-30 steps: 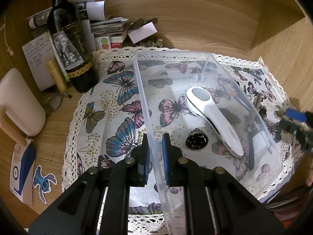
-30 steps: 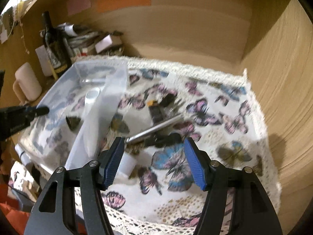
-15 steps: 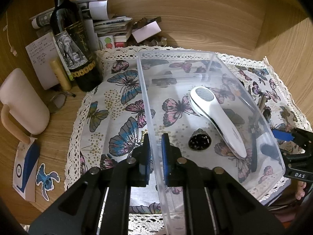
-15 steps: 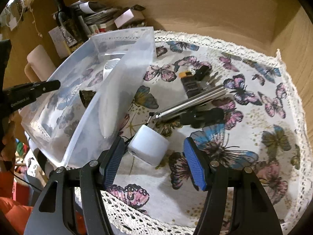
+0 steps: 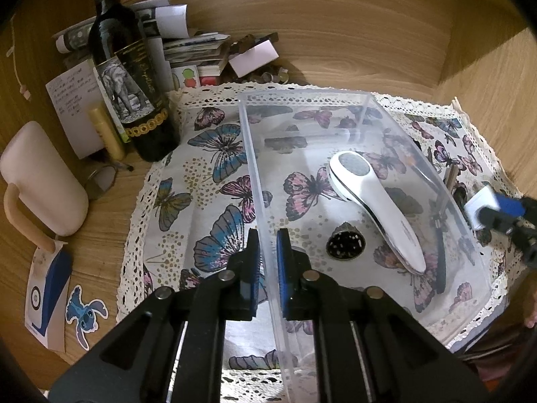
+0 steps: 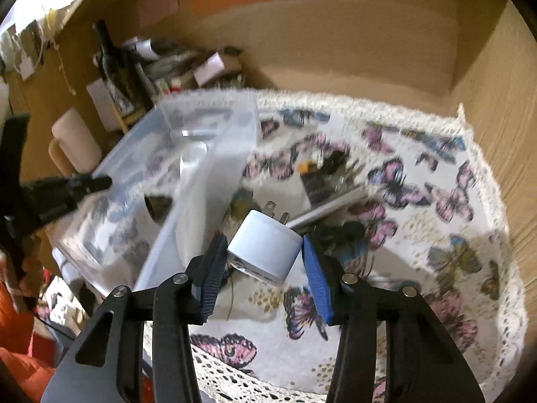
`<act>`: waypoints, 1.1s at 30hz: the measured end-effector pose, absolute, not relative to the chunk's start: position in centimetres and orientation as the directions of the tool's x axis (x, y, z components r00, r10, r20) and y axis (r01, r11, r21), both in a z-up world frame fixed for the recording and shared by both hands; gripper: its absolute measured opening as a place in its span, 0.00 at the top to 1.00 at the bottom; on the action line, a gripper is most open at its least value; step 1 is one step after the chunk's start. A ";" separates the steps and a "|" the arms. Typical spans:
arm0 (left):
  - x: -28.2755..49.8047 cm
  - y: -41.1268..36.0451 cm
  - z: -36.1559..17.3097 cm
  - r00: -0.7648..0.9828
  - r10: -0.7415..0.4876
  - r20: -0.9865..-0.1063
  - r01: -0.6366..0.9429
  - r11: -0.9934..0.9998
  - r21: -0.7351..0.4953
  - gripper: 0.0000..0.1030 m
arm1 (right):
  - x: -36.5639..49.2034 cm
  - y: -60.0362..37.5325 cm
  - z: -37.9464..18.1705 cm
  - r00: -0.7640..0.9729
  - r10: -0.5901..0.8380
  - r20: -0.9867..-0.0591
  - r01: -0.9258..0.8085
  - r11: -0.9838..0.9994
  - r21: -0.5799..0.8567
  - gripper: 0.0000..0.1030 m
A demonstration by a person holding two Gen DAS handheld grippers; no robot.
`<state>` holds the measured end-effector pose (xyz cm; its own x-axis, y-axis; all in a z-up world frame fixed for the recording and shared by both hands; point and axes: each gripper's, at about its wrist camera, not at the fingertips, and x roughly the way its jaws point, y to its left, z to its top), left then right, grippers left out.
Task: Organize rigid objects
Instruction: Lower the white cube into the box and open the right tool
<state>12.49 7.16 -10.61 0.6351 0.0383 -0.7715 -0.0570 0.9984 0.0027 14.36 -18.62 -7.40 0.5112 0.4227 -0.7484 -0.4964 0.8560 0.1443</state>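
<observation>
Since a moment ago the right hand-held gripper (image 6: 263,262) has narrowed around the white plug adapter (image 6: 265,247), jaws closing; the left hand-held gripper (image 5: 266,262), clamped shut on the clear bin (image 5: 250,141) wall, steadies it.

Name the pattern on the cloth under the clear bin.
Colourful butterflies on white cloth with a lace edge; clearest in the left wrist view.

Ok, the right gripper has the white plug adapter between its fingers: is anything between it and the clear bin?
Only the bin's own near side wall. The white plug adapter sits between the closing jaws of the right gripper, beside the clear bin, so it has to clear that rim. The left gripper clamps the opposite wall, out of the path.
</observation>
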 end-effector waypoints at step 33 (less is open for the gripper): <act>12.1 7.5 -10.6 0.646 0.011 -0.763 -0.032 0.999 -0.013 0.91 | 14.0 -7.6 -7.6 0.404 0.509 -0.760 -0.713 0.695 0.087 0.58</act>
<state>12.13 7.47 -10.63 0.6459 0.0106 -0.7634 -0.0320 0.9994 -0.0132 14.05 -7.61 -7.62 0.4036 0.5091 -0.7603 -0.7133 0.6954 0.0870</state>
